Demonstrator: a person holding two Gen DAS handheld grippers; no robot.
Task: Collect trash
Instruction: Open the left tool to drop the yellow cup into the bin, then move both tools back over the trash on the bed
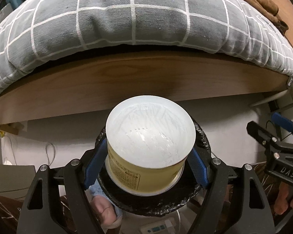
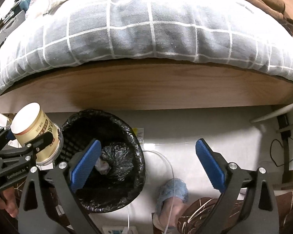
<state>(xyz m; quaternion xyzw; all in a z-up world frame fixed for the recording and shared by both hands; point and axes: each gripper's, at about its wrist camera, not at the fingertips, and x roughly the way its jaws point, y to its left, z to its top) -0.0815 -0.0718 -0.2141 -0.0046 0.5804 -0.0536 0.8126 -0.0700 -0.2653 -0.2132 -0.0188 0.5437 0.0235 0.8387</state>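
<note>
While right gripper [image 2: 146, 163] gapes, left gripper [image 1: 146, 165] clamps yellow cup [image 1: 146, 146] over bin [image 2: 107, 156]

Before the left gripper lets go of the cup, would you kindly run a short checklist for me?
1. Cup held between the left gripper's blue pads: ok, upside down, bottom toward the camera.
2. Cup above the bin: ok in the left wrist view, where the black liner rim rings it; the right wrist view puts it near the bin's left rim, so centring: cannot tell.
3. Bin has room: ok, only some crumpled trash at the bottom.
4. Right gripper empty and clear of the cup: ok, jaws wide apart.
5. Cup empty: cannot tell.
</note>
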